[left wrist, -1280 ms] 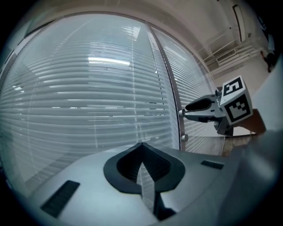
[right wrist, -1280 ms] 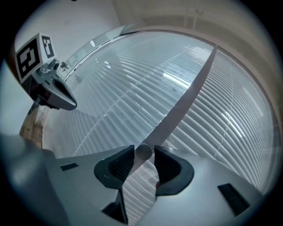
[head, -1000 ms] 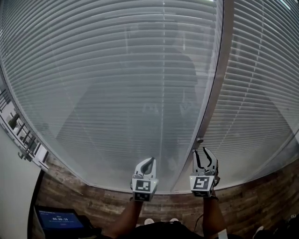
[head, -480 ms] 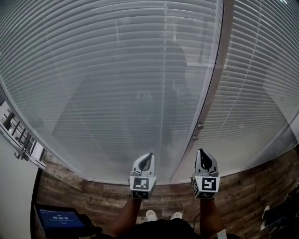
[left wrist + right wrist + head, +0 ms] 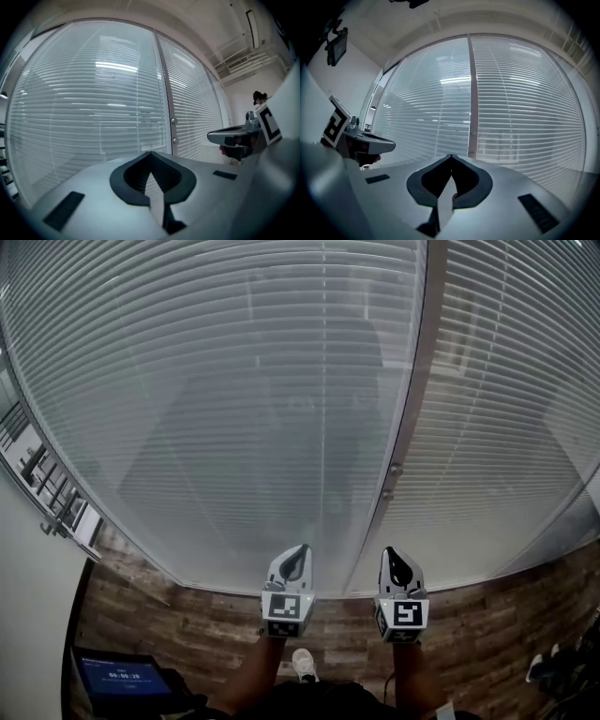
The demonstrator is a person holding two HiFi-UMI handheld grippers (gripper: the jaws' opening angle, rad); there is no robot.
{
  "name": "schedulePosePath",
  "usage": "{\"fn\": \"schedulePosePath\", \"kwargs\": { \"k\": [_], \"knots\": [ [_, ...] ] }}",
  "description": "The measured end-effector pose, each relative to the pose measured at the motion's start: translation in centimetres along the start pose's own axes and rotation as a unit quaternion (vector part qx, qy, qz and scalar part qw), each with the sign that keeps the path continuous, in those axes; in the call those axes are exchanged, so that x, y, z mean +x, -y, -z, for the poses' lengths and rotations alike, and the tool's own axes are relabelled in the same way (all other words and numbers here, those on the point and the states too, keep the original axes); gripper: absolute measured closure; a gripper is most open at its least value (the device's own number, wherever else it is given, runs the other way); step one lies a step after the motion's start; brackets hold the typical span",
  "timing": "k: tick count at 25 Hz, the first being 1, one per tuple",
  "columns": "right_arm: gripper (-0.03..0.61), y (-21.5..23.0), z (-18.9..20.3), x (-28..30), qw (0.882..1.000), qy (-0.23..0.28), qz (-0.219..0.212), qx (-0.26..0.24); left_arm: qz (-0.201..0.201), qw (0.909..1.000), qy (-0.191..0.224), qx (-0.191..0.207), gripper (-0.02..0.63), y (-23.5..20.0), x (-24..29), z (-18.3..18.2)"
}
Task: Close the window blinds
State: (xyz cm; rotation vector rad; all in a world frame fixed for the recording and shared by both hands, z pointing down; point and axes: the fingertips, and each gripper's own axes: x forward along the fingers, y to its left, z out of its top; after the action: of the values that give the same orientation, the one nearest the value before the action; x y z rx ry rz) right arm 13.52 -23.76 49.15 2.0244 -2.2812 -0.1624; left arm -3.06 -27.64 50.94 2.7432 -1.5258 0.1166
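Both pressed together, empty: left claw [image 5: 301, 549], right claw [image 5: 387, 553]; window blinds [image 5: 225, 381] ahead, apart from tips

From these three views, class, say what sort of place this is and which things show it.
Probably an office or similar indoor workplace: full-height horizontal blinds, a metal frame post between them, a wood-look plank floor, and ceiling pipework overhead.
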Motion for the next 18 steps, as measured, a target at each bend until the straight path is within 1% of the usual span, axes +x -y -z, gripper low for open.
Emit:
{"fn": "schedulePosePath", "kwargs": {
  "k": [3,6,9,11,15,18],
  "knots": [
    [0.575,-0.7,0.2,-3.3,1.0,-0.02,-0.016,0.003,-0.006,1.0,-0.005,-0.002,0.621,2.3,-2.5,0.0],
    [0.575,-1.4,1.6,-5.5,0.999,-0.033,-0.021,0.013,-0.005,0.9999,-0.011,0.0,0.62,3.9,-4.0,1.1],
    [0.575,-2.1,3.3,-6.5,0.999,-0.028,-0.036,0.012,-0.007,0.9998,-0.021,0.002,0.621,4.5,-4.9,2.3],
    [0.575,-2.1,3.2,-8.8,0.999,-0.035,-0.036,0.012,-0.011,0.9997,-0.021,0.004,0.621,5.9,-6.7,2.5],
    [0.575,-1.9,3.2,-14.5,0.999,-0.021,-0.036,0.005,-0.018,0.9997,-0.016,0.01,0.621,9.3,-11.4,2.6],
    [0.575,-2.2,3.1,-16.7,0.999,-0.011,-0.034,0.001,-0.022,0.9996,-0.015,0.012,0.621,10.5,-13.6,2.5]
  ]
}}
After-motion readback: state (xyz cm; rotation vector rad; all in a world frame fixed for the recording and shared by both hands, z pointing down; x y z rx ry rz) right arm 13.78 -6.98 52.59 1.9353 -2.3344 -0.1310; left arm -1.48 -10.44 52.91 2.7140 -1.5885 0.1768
